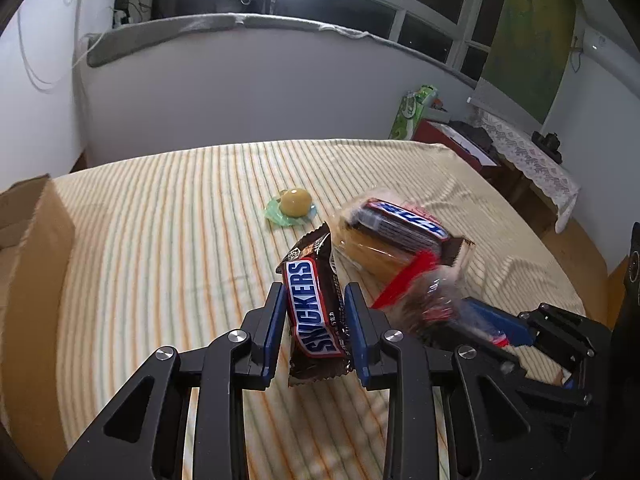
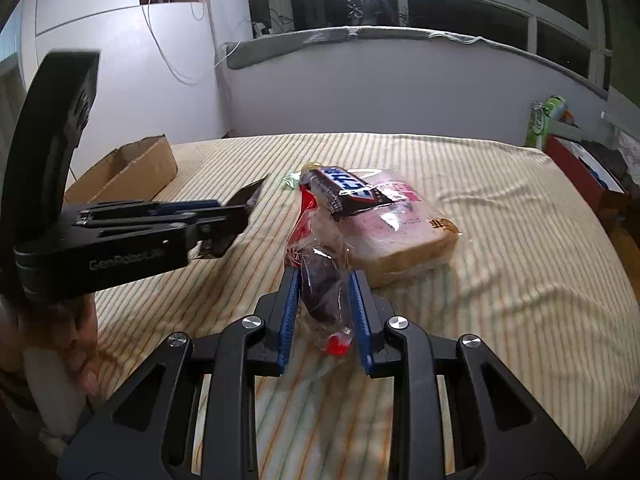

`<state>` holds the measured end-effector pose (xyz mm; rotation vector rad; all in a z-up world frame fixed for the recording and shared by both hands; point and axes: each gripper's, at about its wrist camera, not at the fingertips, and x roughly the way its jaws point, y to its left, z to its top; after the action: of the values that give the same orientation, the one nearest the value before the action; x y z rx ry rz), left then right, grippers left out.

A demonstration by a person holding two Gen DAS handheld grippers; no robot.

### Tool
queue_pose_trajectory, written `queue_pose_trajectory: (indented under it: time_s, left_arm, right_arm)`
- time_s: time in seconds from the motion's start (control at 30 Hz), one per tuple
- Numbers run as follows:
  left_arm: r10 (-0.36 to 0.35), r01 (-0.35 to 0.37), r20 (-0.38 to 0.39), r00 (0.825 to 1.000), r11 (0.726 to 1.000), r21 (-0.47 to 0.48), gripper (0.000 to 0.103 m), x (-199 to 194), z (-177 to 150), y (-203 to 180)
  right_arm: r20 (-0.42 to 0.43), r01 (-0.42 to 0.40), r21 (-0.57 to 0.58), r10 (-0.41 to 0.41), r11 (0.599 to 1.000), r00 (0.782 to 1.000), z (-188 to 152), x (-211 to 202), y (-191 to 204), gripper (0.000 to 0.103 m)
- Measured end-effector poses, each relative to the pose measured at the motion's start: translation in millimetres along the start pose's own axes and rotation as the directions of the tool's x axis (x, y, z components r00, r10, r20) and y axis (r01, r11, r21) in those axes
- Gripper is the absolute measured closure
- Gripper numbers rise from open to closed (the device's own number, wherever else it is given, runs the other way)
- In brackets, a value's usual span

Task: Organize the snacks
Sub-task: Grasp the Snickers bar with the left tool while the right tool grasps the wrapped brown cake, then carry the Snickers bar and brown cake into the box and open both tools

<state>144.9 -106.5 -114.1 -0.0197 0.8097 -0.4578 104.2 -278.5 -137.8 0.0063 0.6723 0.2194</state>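
Gripping Snickers bar point(image 1: 314, 312), left gripper point(image 1: 316, 300) clamped tight; right gripper point(image 2: 326, 300) pinching bread bag point(image 2: 394, 236) neck. Advice: carry level toward cardboard box point(image 2: 132, 172), lift bag gently.

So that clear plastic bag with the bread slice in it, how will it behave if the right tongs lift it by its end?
The clear plastic bag of bread will probably sag, since its crinkled film is bunched between the right tongs. The bread end looks heavier, so it may swing down. The loose brown Snickers bar resting on top could slide off.
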Motion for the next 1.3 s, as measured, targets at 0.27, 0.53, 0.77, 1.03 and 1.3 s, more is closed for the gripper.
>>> queue_pose_trajectory:
  time_s: [0.27,0.53,0.77,1.03,1.3]
  left_arm:
    - [-0.001,0.001,-0.015,1.000,1.000,-0.006,0.075,-10,-17,-2]
    - [-0.009,0.008,-0.008,1.000,1.000,-0.010,0.075,-14,-19,-3]
    - [-0.012,0.012,-0.002,1.000,0.999,-0.030,0.075,-13,-18,7]
    - [-0.020,0.020,0.003,1.000,0.998,-0.052,0.075,-13,-21,15]
    - [-0.018,0.019,0.018,1.000,0.999,-0.049,0.075,-27,-27,13]
  right_arm:
    - [-0.063,0.009,0.004,-0.009,1.000,0.998,-20,1,4,0.071]
    - [-0.051,-0.012,-0.007,0.012,1.000,0.999,-1,18,12,0.061]
    - [-0.102,-0.065,-0.056,0.059,0.996,0.993,16,42,19,0.058]
    - [-0.062,-0.081,-0.041,0.078,0.996,0.995,14,36,33,0.081]
    - [0.006,-0.006,0.010,0.006,1.000,1.000,-3,-1,18,0.081]
